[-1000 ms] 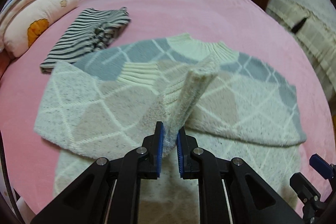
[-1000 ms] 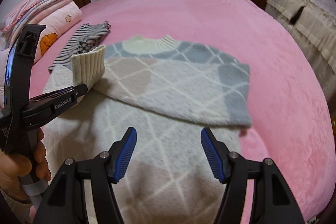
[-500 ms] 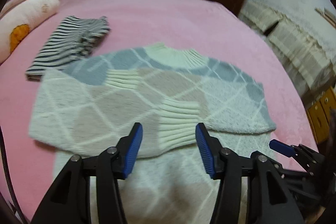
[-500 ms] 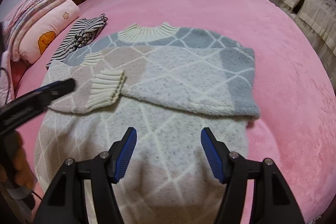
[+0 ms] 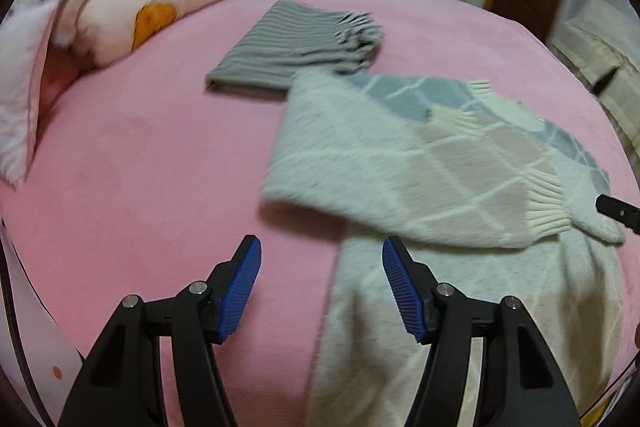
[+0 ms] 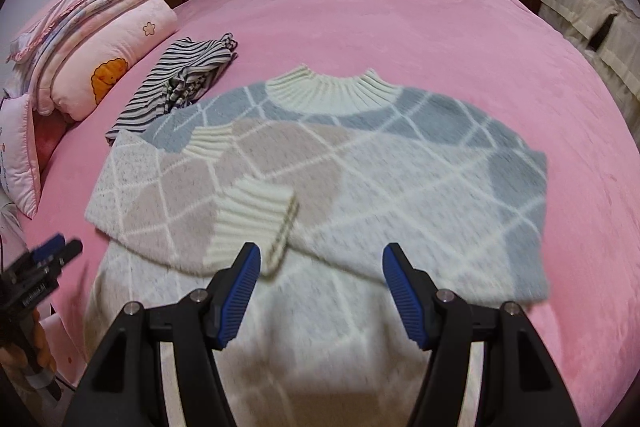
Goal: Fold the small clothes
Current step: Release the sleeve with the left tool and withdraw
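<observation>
A cream, beige and grey diamond-pattern sweater point(image 6: 400, 179) lies flat on the pink bed point(image 6: 400, 27), both sleeves folded across its chest. One ribbed cuff point(image 6: 252, 223) lies just past my right gripper's left finger. My right gripper point(image 6: 322, 251) hovers open over the sweater's middle, holding nothing. In the left wrist view the sweater point(image 5: 380, 163) fills the right half. My left gripper point(image 5: 321, 247) is over the pink cover at the sweater's left edge, its jaws opening with nothing between them. It also shows in the right wrist view as the left gripper point(image 6: 52, 251) at the lower left.
A folded grey-and-white striped garment point(image 6: 180, 83) lies beyond the sweater's left shoulder. Pink pillows and folded quilts point(image 6: 100, 67) are stacked at the left head of the bed. A cream-covered piece of furniture point(image 6: 592, 23) stands right of the bed.
My left gripper let go of the sleeve cuff, opened, and swung left off the sweater. The sleeve now lies flat across the chest. My right gripper shifted a little over the sweater.
</observation>
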Action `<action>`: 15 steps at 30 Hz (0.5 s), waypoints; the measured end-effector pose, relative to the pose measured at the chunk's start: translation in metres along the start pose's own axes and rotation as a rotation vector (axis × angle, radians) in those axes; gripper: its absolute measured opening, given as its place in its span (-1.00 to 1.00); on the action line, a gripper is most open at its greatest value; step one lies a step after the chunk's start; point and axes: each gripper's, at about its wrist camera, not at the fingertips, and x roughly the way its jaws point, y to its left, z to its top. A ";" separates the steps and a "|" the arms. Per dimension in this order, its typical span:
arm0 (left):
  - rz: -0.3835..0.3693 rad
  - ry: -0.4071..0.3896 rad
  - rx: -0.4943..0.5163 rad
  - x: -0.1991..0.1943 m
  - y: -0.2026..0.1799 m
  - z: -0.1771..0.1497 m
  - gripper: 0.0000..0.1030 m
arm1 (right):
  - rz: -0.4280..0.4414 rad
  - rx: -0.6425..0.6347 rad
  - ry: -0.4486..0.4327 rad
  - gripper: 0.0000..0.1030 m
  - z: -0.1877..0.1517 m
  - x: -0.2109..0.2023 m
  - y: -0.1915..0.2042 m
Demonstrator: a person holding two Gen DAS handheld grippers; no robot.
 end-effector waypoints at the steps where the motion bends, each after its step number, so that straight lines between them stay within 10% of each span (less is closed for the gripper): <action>1: -0.004 0.012 -0.017 0.005 0.005 -0.001 0.20 | 0.011 -0.006 0.003 0.24 0.005 0.006 0.002; 15: -0.046 0.068 -0.127 0.049 0.031 -0.009 0.20 | 0.051 -0.095 0.074 0.14 0.020 0.077 0.030</action>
